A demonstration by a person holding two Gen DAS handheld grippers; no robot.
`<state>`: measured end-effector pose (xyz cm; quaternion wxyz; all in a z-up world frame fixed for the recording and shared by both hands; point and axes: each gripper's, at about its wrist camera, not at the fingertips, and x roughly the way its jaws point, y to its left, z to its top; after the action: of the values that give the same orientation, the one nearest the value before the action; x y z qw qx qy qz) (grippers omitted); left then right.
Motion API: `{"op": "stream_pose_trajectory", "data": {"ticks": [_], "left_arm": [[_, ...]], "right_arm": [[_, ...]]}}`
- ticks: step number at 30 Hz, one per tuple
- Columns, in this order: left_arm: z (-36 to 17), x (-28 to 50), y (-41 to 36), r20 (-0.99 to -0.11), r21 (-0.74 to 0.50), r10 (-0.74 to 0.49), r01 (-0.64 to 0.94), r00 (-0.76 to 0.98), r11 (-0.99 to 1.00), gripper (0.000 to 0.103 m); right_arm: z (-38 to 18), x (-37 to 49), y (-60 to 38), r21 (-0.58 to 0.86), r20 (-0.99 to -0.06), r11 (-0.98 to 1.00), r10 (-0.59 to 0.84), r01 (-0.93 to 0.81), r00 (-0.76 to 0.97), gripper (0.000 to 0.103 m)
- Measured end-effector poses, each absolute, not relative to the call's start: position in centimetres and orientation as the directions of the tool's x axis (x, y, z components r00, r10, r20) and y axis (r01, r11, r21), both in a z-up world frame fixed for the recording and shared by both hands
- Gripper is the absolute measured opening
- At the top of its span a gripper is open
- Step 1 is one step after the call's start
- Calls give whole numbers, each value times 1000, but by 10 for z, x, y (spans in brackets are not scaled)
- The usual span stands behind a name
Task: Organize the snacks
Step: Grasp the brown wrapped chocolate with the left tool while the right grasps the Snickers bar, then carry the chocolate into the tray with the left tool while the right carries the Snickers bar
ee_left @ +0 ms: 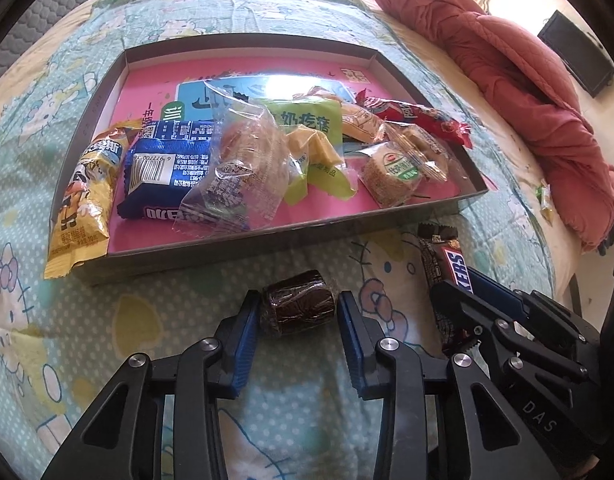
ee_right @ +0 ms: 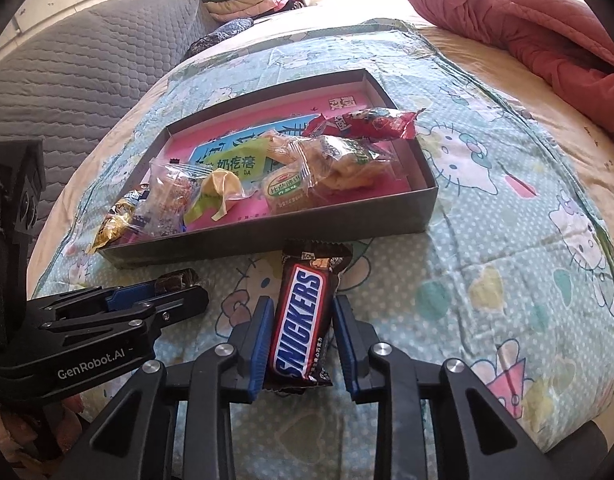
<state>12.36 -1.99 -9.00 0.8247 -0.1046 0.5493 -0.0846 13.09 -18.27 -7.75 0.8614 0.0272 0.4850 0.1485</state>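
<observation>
On the bed before the box [ee_left: 243,240], the left gripper [ee_left: 299,310] pinches a dark candy [ee_left: 297,306] while the right gripper [ee_right: 303,336] clamps the Snickers [ee_right: 301,320]; next, probably, both lift into the box.

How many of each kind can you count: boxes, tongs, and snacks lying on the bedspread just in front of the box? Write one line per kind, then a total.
Boxes: 1, the box
Tongs: 2, the left tongs and the right tongs
Snacks in front of the box: 2, the dark round snack and the Snickers bar
Total: 5
</observation>
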Motion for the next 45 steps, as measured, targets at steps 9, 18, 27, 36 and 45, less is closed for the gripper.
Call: {"op": "stream_pose_trajectory", "data": {"ticks": [9, 18, 27, 36, 45], "left_arm": [[-58, 98, 2, -862, -286, -264, 14, 433, 958, 40], [-22, 97, 43, -817, -289, -209, -67, 538, 955, 40], [-13, 113, 71, -800, -266, -138, -139, 585, 954, 40], [-35, 135, 85, -814, -257, -104, -193, 571, 947, 40], [-52, 142, 79, -831, -248, -112, -183, 544, 951, 40]], "right_arm": [[-52, 116, -183, 202, -774, 944, 316, -260, 549, 31], [-26, 115, -171, 201, -686, 921, 376, -334, 623, 31], [-9, 130, -156, 169, -627, 914, 389, -369, 675, 31], [-10, 144, -146, 156, -609, 915, 386, -372, 693, 31], [-16, 158, -142, 144, -602, 917, 379, -372, 702, 31]]}}
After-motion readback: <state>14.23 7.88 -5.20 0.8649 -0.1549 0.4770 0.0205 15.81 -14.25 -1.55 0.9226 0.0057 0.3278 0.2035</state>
